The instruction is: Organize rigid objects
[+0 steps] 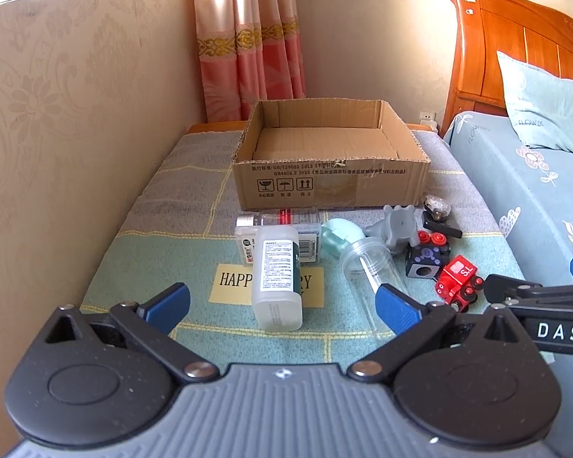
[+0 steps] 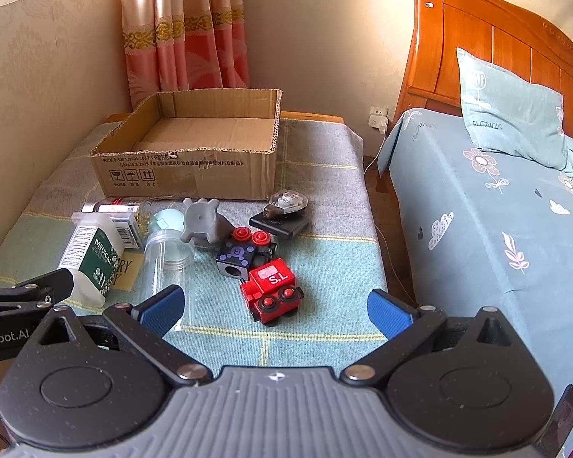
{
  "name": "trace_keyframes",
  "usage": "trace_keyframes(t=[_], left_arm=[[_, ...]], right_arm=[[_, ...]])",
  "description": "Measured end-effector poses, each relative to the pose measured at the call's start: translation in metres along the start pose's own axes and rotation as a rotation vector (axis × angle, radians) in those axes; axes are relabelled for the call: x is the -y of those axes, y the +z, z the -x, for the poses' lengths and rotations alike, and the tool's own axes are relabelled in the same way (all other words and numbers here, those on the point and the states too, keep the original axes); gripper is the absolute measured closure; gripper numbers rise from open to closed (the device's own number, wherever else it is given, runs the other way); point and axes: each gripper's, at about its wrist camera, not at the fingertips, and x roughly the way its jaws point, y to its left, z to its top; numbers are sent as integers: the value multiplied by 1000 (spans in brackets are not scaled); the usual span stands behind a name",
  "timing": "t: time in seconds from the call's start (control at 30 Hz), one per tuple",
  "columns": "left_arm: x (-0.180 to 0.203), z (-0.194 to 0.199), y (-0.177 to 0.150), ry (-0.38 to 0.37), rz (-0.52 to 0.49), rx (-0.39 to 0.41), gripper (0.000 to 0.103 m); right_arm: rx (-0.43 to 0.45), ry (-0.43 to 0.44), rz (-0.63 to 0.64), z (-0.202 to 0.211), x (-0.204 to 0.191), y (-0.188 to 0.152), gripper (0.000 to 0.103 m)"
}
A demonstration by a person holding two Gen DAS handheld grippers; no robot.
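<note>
An open cardboard box (image 1: 330,160) (image 2: 187,156) stands empty at the back of the cloth-covered table. In front of it lie a white medical bottle (image 1: 277,276) (image 2: 89,257), a clear plastic jar (image 1: 370,263) (image 2: 166,263), a grey toy (image 1: 395,225) (image 2: 202,221), a black-purple toy car (image 1: 426,257) (image 2: 244,253) and a red toy train (image 1: 458,280) (image 2: 273,292). My left gripper (image 1: 282,305) is open, just short of the white bottle. My right gripper (image 2: 275,311) is open, just short of the red train.
A small clear bottle with a red band (image 1: 286,217), a mint round object (image 1: 338,231), a black flat device (image 2: 279,223) and a clear dome piece (image 2: 288,200) lie near the box. A wall runs along the left. A bed (image 2: 496,210) stands close on the right.
</note>
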Motion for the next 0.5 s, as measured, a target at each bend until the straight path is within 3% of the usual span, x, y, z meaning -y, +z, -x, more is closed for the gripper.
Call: trace_keyframes(t=[0.5], left_arm=[[0,1,2,0,-4,7,1]], right_arm=[[10,-4,5,2,0,2,0]])
